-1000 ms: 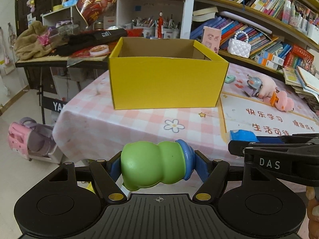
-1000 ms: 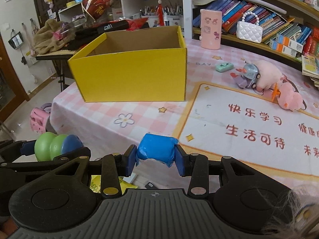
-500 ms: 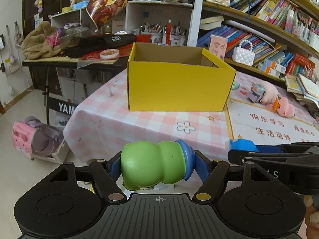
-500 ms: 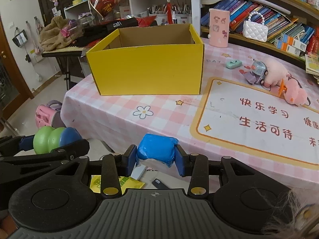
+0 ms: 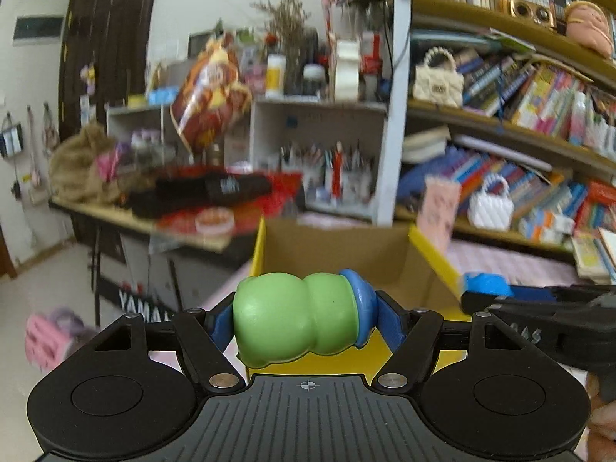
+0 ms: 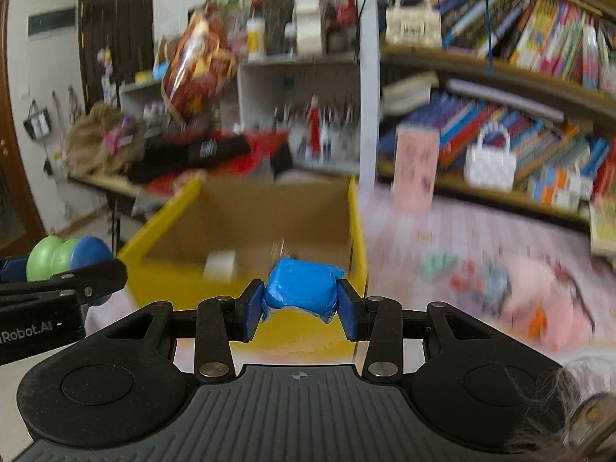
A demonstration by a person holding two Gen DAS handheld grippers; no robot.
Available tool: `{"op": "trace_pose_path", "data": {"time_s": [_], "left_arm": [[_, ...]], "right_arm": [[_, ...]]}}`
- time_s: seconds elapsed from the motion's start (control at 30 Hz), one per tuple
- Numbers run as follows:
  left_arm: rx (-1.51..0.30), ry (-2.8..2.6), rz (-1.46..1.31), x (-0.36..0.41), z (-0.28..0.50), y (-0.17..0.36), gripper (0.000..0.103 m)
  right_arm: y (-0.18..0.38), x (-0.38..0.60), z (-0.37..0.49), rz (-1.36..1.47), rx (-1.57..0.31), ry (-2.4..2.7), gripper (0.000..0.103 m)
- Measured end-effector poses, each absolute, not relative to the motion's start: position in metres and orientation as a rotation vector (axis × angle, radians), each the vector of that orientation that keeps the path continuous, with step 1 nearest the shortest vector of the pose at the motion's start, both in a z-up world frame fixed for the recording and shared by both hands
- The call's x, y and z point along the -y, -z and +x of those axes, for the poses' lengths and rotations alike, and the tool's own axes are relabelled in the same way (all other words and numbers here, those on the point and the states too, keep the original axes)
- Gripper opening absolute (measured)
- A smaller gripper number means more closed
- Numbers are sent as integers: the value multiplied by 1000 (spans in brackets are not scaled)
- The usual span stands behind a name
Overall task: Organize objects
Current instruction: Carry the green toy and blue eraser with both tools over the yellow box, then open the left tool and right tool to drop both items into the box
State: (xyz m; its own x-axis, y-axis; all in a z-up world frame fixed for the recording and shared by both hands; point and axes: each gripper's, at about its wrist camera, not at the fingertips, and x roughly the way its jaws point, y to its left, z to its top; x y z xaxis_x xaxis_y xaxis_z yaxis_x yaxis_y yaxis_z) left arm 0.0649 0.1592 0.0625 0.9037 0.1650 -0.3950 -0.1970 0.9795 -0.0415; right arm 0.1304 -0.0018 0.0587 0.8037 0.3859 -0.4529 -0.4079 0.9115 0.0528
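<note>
My left gripper (image 5: 304, 317) is shut on a green, bumpy toy with a blue cap (image 5: 296, 317), held just in front of the open yellow cardboard box (image 5: 431, 258). My right gripper (image 6: 302, 304) is shut on a blue soft block (image 6: 302, 288), held at the near wall of the same box (image 6: 246, 238). A small white item (image 6: 219, 265) lies inside the box. Each gripper shows in the other's view: the right one with its block (image 5: 487, 283), the left one with its toy (image 6: 61, 256).
The box stands on a pink checked tablecloth (image 6: 442, 231). Pink plush toys (image 6: 539, 296) lie on the table to the right. A pink case (image 6: 415, 165) and a white handbag (image 6: 489, 158) stand by the bookshelf behind. A cluttered side table (image 5: 154, 211) is at the left.
Both grippers have moved forward and up towards the box, which now fills the view just beyond the fingertips. Both still hold their objects. The views are blurred by the motion.
</note>
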Motion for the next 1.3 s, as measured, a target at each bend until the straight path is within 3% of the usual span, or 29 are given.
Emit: {"op": "trace_pose_path", "data": {"time_s": [0.17, 0.37, 0.77, 0.97, 1.17, 1.3], "left_arm": [[-420, -222, -60, -158, 128, -61, 73], [-526, -219, -7, -148, 175, -32, 73], [-675, -193, -30, -146, 196, 2, 76], [-693, -187, -85, -153, 196, 5, 78], [-660, -157, -82, -152, 190, -2, 82], [-589, -165, -81, -152, 178, -17, 88]], "right_arm": [[-76, -10, 191, -16, -438, -443, 38], [-63, -45, 245, -119, -550, -534, 38], [-10, -83, 278, -340, -807, -662, 38], [-2, -80, 288, -288, -877, -636, 38], [-18, -75, 280, -246, -808, -631, 54], [-39, -66, 267, -193, -731, -619, 57]]}}
